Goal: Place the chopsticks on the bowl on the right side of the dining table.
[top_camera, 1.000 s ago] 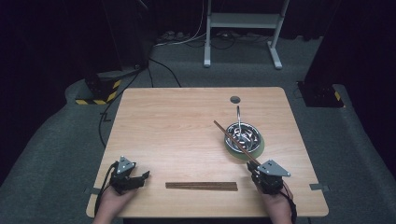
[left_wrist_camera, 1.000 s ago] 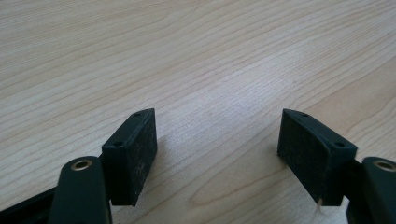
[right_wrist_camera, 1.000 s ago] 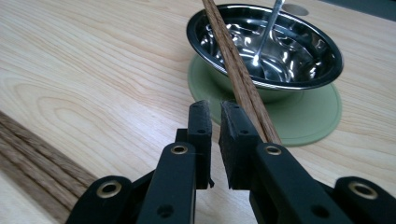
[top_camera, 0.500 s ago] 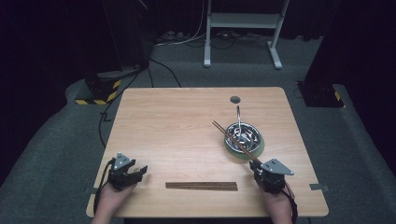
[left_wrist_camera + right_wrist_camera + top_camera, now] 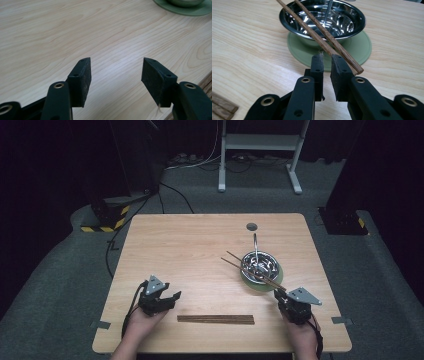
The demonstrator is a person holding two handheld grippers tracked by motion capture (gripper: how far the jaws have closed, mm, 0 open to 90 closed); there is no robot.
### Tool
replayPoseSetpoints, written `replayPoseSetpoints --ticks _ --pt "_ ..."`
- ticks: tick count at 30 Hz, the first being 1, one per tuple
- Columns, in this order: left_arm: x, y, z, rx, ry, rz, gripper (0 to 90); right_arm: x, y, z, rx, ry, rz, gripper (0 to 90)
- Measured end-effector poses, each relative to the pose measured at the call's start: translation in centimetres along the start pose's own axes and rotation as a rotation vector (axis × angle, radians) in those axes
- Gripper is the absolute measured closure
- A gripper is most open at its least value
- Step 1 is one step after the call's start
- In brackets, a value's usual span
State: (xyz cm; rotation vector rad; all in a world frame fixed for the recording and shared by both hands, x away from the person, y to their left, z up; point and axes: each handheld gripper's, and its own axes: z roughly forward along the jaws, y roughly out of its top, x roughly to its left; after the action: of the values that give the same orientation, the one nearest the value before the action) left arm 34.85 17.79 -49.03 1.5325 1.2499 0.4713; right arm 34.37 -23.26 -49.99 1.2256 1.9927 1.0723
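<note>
Right tongs [image 5: 326, 60] backed off the brown wooden chopsticks [image 5: 322, 32] on the steel bowl [image 5: 322, 18], nearly together, empty; left tongs [image 5: 116, 72] apart, empty; placement looks done.

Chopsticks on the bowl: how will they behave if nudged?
The chopsticks look round and thin, probably light and stiff. Resting across the steel bowl rim, they would likely roll or slide. Their near ends overhang the green plate, so they might tip off.

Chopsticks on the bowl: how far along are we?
Done: chopsticks lie across the bowl, which sits on its plate. In hand: nothing. The right gripper sits at their near end, jaws narrowly apart and empty; the left gripper is open over bare table. Left: probably the wooden sticks lying flat at the front edge, untouched.
</note>
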Motion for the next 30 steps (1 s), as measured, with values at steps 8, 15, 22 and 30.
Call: replayPoseSetpoints --ticks 8,15,22,30 --pt "-2.7 0.8 2.4 -0.023 -0.022 0.030 41.3 -1.0 0.4 0.9 0.003 -0.005 0.005 79.3" --pt "-4.3 1.2 4.7 -0.008 0.002 0.089 40.2 -1.9 0.8 1.4 0.013 -0.013 0.005 79.2" --pt "-5.2 1.7 7.0 -0.001 0.019 0.094 39.8 -2.8 1.1 2.0 0.030 -0.014 0.002 78.7" --pt "-6.2 1.9 9.9 0.004 -0.005 0.052 43.8 -3.7 1.5 2.3 0.031 -0.031 -0.007 78.4"
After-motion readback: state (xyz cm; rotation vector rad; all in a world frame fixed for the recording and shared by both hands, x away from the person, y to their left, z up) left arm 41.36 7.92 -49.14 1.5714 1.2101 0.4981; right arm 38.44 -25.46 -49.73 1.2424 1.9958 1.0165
